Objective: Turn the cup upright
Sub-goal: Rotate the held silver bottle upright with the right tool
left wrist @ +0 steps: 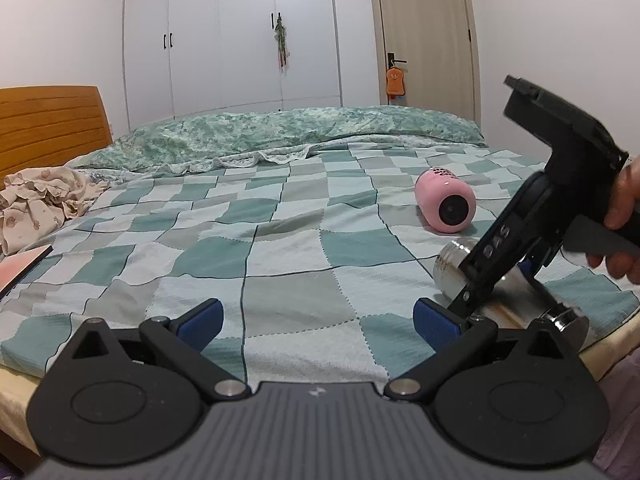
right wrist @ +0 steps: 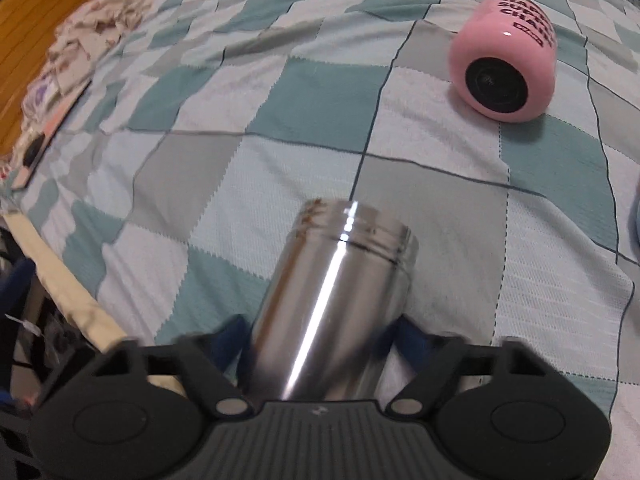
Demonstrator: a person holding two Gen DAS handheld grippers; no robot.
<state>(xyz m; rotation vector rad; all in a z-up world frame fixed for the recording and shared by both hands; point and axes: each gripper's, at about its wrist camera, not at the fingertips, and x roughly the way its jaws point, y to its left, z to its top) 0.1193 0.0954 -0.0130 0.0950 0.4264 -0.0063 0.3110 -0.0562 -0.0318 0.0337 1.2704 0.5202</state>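
Note:
A steel cup [right wrist: 332,300] lies on its side on the checked bedspread, its threaded mouth pointing away from the right wrist camera. My right gripper [right wrist: 320,336] is shut on the steel cup, one blue pad on each side of its body. In the left wrist view the steel cup [left wrist: 516,300] lies at the right near the bed's front edge, with the right gripper [left wrist: 480,300] coming down on it from above. A pink cup [left wrist: 445,207] lies on its side further back; it also shows in the right wrist view [right wrist: 505,58]. My left gripper [left wrist: 318,320] is open and empty above the bedspread.
A green patterned quilt [left wrist: 280,136] lies along the bed's far side. Crumpled beige cloth [left wrist: 36,204] and a flat pink item [left wrist: 20,268] sit at the left by the wooden headboard [left wrist: 48,120]. The bed's front edge [right wrist: 68,280] drops off at the left.

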